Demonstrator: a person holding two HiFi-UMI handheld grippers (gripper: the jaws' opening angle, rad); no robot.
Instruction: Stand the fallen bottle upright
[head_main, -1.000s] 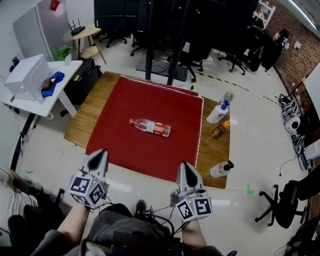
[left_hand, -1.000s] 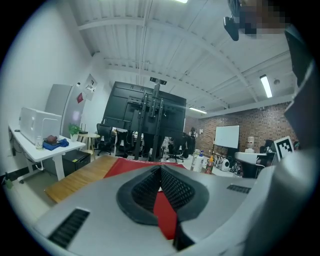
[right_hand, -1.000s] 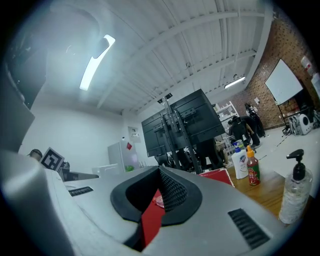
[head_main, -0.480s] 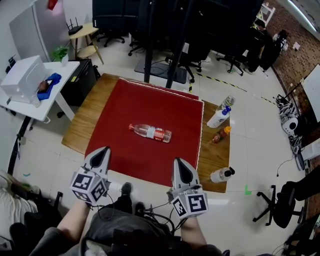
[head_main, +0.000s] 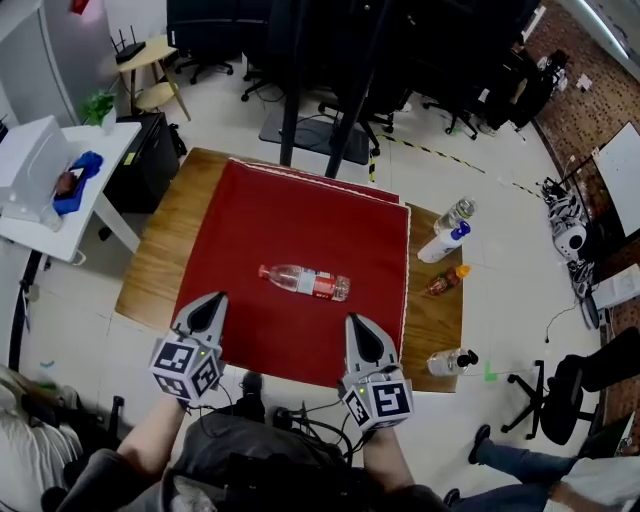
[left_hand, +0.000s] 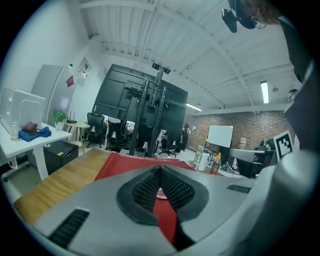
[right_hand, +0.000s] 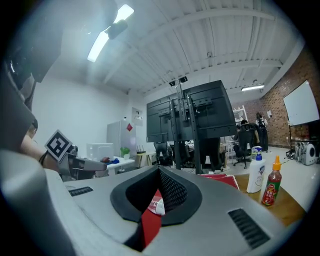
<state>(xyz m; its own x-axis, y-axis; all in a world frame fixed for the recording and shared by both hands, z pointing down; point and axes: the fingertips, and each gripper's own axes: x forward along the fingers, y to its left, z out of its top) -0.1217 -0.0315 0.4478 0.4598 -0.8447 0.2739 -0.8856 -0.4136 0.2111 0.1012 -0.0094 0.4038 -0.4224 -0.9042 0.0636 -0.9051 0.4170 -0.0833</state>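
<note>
A clear plastic bottle (head_main: 305, 281) with a red label lies on its side in the middle of the red cloth (head_main: 300, 200), cap end to the left. My left gripper (head_main: 217, 298) hovers over the cloth's near left edge, its jaws shut and empty. Over the near edge further right, my right gripper (head_main: 353, 320) is also shut with nothing in it. Both point at the bottle from short of it. In the left gripper view (left_hand: 160, 168) and the right gripper view (right_hand: 160, 169), a sliver of the bottle (right_hand: 157, 205) shows below the closed tips.
The cloth covers a low wooden table (head_main: 160, 250). On its bare right strip are a white bottle with a blue cap (head_main: 440, 243), a clear bottle (head_main: 455, 213), a small red sauce bottle (head_main: 443, 282) and a fallen bottle (head_main: 447, 361). A black stand (head_main: 290, 90) rises behind; a white desk (head_main: 90, 160) is left.
Both grippers have moved forward toward the table and now reach over the cloth's near edge. The bottle has stayed where it lay.
</note>
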